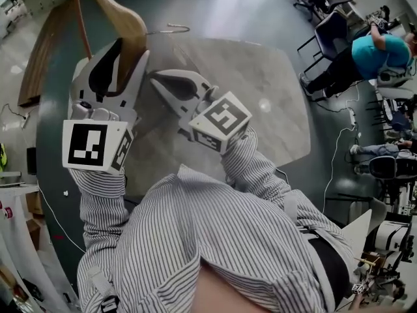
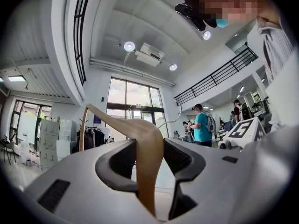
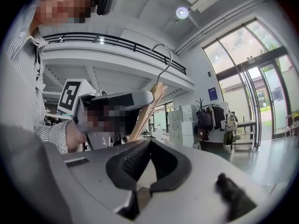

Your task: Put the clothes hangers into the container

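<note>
**Hanger (image 1: 124, 15) clamped in left gripper (image 1: 132, 49); right gripper (image 1: 156, 78) shut & empty**

Head view: wooden hanger sticks up and away from the left gripper's jaws, over the far-left edge of the pale marbled counter (image 1: 260, 77). Its wire hook (image 1: 171, 28) points right, above the counter top. A thin reddish bar (image 1: 79, 18) of the hanger runs up along the left side. Jaws sit approx. halfway open, with the wood filling the gap between them. Right gripper is just beside it to the right, held above the counter with its tips together. Both marker cubes face the camera, left (image 1: 94, 145) and right (image 1: 221, 122), with striped sleeves (image 1: 257, 168) behind them. Person in teal top (image 1: 381, 51) sits well apart at upper right.

Left gripper view: both jaws of the left gripper (image 2: 149, 141) press on the hanger (image 2: 114, 119) from either side. The wood runs straight up through the gap, then curves off left. Hook (image 2: 177, 113) shows as a thin wire on the right. Right gripper's cube (image 2: 243, 129) is at the right edge, and the person in teal top (image 2: 202, 127) stands in the bkgd. Clothes rack (image 2: 93, 136) stands by the windows.

Right gripper view: the right gripper (image 3: 150, 142) has its jaw tips meeting, nothing between them. Left gripper (image 3: 112, 107) is near, ahead and to the left. The hanger (image 3: 152, 107) slants up out of it, and the hook (image 3: 164, 59) curls at the top. Clothes rack (image 3: 210, 120) is at right.
</note>
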Demonstrator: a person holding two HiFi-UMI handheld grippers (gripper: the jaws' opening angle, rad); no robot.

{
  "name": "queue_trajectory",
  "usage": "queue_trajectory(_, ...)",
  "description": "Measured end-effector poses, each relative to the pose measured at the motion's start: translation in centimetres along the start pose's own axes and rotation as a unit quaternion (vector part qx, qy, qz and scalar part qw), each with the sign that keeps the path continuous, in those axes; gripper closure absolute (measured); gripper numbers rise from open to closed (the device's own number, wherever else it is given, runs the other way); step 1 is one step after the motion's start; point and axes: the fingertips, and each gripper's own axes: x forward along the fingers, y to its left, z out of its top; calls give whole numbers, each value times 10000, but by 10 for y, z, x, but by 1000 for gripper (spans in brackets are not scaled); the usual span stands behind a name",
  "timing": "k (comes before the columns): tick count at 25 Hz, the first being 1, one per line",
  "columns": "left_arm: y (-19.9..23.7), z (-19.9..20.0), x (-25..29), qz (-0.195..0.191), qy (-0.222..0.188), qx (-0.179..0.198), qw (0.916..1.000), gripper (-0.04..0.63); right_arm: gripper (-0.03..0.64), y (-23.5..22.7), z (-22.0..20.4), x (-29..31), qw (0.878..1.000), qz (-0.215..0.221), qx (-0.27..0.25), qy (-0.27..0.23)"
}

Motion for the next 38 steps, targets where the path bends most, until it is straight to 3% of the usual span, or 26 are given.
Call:
queue_trajectory(7,10,-15,15,-61,-118,-247,9996,407,603,-19,-12,-1,9995,-216,178,127)
queue_trajectory(16,9,-57,25,-226,285,-565,9977,407,603,-27,-27,2,9982,-350,382,289)
queue_trajectory(38,-11,-136,42,-641,1511,-697,9840,407,603,-52,-59,-1,9922,-773,755,619)
